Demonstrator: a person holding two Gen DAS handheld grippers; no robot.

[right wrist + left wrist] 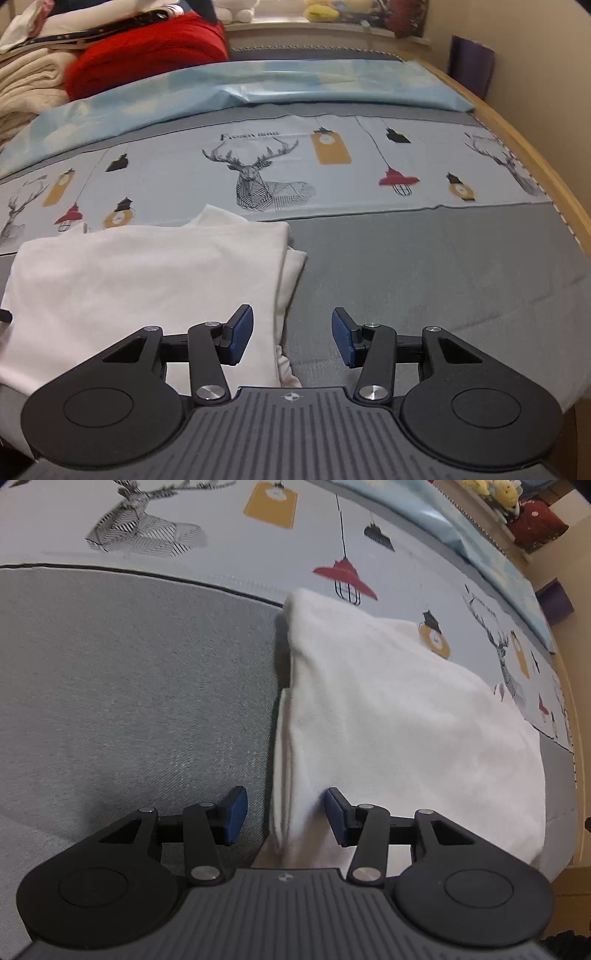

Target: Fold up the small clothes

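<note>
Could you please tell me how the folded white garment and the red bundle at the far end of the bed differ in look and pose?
The folded white cotton garment lies flat with layered edges on the grey bedcover; the red knitted bundle sits bunched up in a mound. The white garment is by itself near the tongs; the red bundle has a cream pile beside it and things resting on top. Both are soft textiles on the bed.
</note>
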